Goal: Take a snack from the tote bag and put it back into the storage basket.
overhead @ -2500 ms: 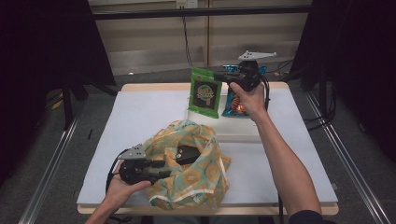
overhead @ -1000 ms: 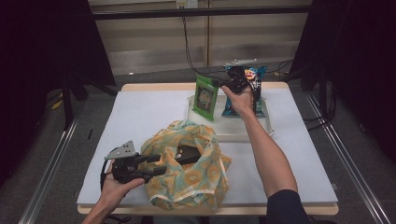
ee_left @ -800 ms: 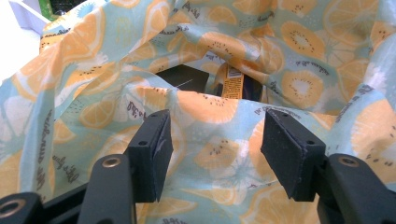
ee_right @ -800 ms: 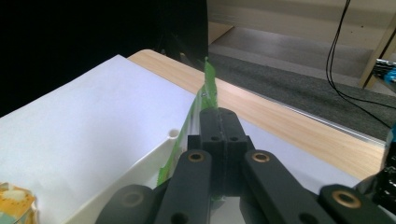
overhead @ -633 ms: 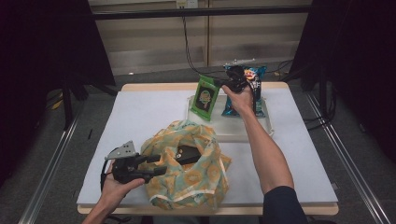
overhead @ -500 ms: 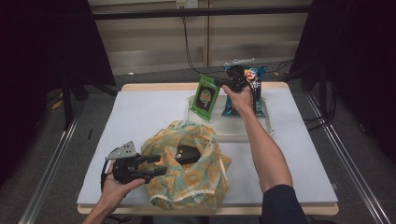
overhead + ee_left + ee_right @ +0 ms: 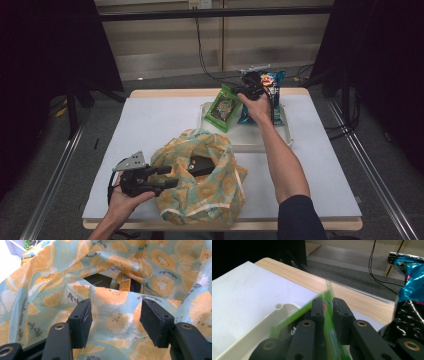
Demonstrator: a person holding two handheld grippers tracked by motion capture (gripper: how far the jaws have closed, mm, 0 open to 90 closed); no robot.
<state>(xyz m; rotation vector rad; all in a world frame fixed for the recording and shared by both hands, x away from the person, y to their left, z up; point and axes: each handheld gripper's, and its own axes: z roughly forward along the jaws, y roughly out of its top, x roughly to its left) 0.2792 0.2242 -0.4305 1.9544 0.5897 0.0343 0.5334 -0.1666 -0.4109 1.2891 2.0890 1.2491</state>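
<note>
A cloth bag [image 7: 200, 187] printed with orange slices lies at the table's front; a dark item [image 7: 200, 162] shows in its mouth. My left gripper [image 7: 170, 177] points into that bag from the left, jaws apart, the cloth [image 7: 117, 320] lying behind the pads and not pinched. A green snack packet [image 7: 223, 107] leans left, its foot in the white tray [image 7: 250, 142]. My right gripper [image 7: 239, 92] is at the packet's top edge. Its jaws have just been opening, and the packet's edge [image 7: 297, 313] stands in the narrow gap between the pads [image 7: 318, 307].
A blue chip bag [image 7: 272, 85] stands in the tray just right of my right hand, close beside the gripper [image 7: 409, 270]. White matting [image 7: 150, 120] covers the table. Cables run along the floor behind the far edge.
My right hand has brought the green packet down toward the tray, and the packet has tipped over to the left. The left gripper and the cloth bag have stayed put.
</note>
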